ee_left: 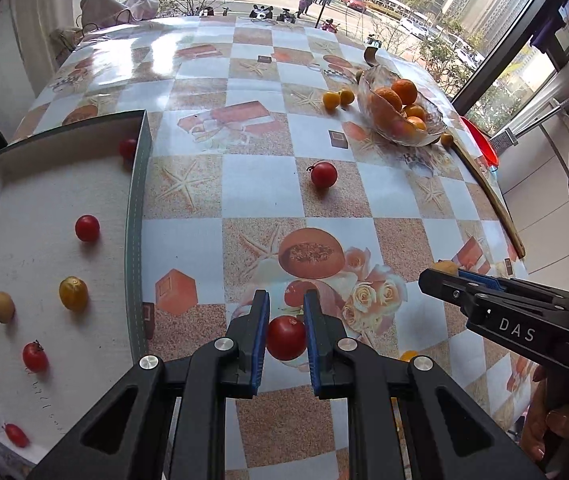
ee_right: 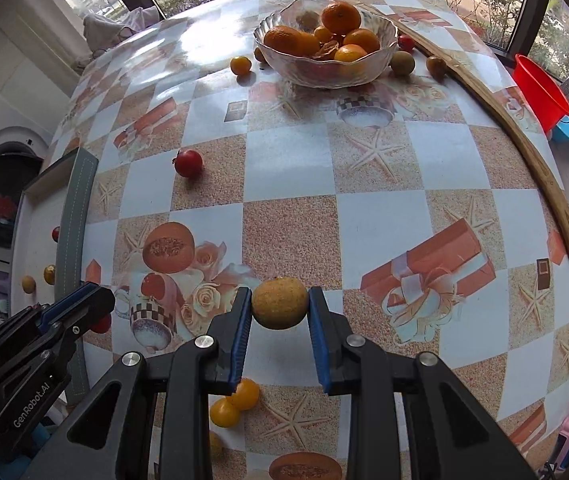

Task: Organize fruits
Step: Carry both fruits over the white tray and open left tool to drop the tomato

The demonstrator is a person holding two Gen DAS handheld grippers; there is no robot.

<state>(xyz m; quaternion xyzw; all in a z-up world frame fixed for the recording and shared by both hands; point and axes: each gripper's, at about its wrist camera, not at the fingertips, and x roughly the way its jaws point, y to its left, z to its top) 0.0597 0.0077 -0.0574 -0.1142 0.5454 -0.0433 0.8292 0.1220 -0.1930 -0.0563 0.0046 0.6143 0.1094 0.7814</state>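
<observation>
You hold a round red tomato (ee_left: 286, 338) at 6 o'clock and a matte tan fruit (ee_right: 280, 303) just below centre. Another red tomato (ee_left: 323, 175) lies loose mid-table. Oranges (ee_right: 316, 38) fill the glass bowl (ee_right: 384, 62) at 12 o'clock; small tomatoes (ee_left: 87, 228) dot the tray (ee_left: 134, 216) at 9 o'clock.

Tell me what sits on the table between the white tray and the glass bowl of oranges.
In the left wrist view, one loose red tomato lies on the tablecloth between the tray and the bowl; the rest of that stretch is bare cloth.
</observation>
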